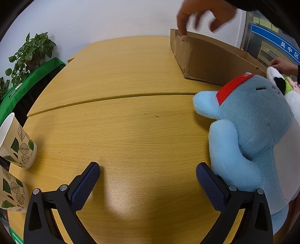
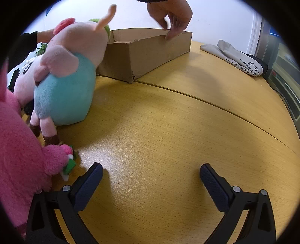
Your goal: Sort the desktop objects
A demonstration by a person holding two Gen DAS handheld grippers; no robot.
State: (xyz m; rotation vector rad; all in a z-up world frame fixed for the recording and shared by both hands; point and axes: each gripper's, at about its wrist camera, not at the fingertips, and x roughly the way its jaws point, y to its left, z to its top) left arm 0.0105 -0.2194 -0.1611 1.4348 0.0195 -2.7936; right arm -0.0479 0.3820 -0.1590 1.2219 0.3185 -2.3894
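Wooden desk (image 1: pixel 131 131), cardboard box (image 1: pixel 206 62) at far edge, touched by a hand (image 1: pixel 198 15).
Both left gripper (image 1: pixel 148 180) and right gripper (image 2: pixel 151 178) are held spread, empty; blue plush (image 1: pixel 258 131) is seen beside left, pig plush (image 2: pixel 69 75) near box.

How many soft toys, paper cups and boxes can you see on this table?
Soft toys: 4 (blue plush, pig in teal, pink plush, white plush)
Paper cups: 2
Cardboard box: 1
Total: 7

Wooden table (image 1: pixel 131 131) with cardboard box (image 2: pixel 150 54), plush toys (image 2: pixel 63 90), paper cups (image 1: pixel 18 142).
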